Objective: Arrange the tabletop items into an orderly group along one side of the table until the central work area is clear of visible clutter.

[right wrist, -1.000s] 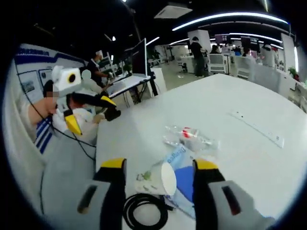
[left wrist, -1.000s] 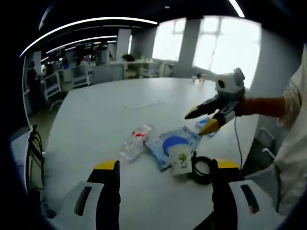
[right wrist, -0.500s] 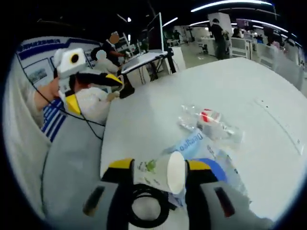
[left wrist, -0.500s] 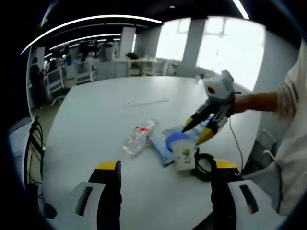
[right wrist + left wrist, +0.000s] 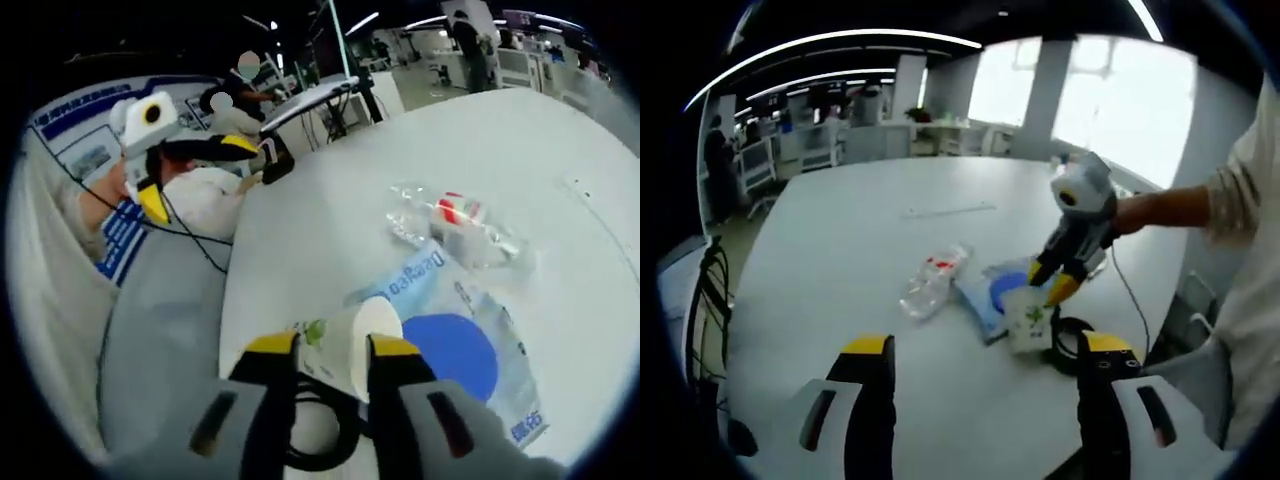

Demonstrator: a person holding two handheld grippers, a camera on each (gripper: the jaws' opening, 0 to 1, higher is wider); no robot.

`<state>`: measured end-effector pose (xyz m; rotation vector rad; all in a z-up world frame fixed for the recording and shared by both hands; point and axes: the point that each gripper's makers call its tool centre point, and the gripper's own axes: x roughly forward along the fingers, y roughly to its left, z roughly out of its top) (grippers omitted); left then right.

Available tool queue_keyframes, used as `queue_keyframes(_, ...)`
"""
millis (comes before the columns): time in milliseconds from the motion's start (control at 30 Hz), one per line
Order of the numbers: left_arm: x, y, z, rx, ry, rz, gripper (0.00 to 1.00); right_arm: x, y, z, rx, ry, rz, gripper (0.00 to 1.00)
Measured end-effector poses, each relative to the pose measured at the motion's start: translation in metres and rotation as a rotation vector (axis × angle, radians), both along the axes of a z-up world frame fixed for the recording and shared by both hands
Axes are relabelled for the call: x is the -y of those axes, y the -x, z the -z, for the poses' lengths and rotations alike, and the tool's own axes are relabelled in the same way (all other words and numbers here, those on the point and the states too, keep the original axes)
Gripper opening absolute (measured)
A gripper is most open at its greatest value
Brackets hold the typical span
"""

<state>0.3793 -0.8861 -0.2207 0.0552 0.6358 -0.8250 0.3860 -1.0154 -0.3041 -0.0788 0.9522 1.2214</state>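
1. The white table [image 5: 840, 230] carries four items clustered near the edge closest to the person: a paper cup [image 5: 1025, 318], a blue-and-clear plastic pouch [image 5: 992, 297], a crushed clear bottle [image 5: 933, 285] with a red label, and a coiled black cable [image 5: 1072, 345].
2. In the left gripper view, the right gripper [image 5: 1051, 280] reaches in from the right and comes down on the paper cup; its yellow-tipped jaws straddle the cup's upper rim.
3. In the right gripper view, the right gripper [image 5: 320, 352] has its jaws drawn in close on either side of the paper cup [image 5: 345, 338], pinching it; the cup lies on its side between them, white mouth facing right.
4. The coiled cable [image 5: 320, 425] sits just beside the cup, at the near table edge. The pouch [image 5: 450, 345] lies under or against the cup; I cannot tell which.
5. The bottle [image 5: 450, 225] lies just beyond the pouch, toward the table centre.
6. The left gripper [image 5: 980, 350] hovers above the near table edge, jaws spread wide, gripping nothing. It also shows in the right gripper view [image 5: 215, 170], held off the table's edge.
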Motion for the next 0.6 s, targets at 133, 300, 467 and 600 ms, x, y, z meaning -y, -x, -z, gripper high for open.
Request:
queue_keyframes(133,-0.0006,-0.0010,0.0011,-0.002,0.004,-0.003,0.69,-0.0012,0.0011,0.0024,-0.018,0.000,-0.007,0.22)
queue_keyframes(300,-0.0008,-0.0023,0.0023,-0.002,0.004,-0.005,0.69,-0.0023,0.0010,0.0054,-0.033,-0.003,-0.015,0.18)
queue_keyframes(467,-0.0002,-0.0021,0.0045,-0.006,0.003,-0.001,0.68,-0.0036,0.0025,0.0051,-0.034,-0.007,-0.029,0.11)
queue_keyframes(600,0.0013,-0.0019,0.0054,-0.008,0.005,0.001,0.68,-0.0043,0.0041,0.0037,-0.033,-0.008,-0.038,0.10)
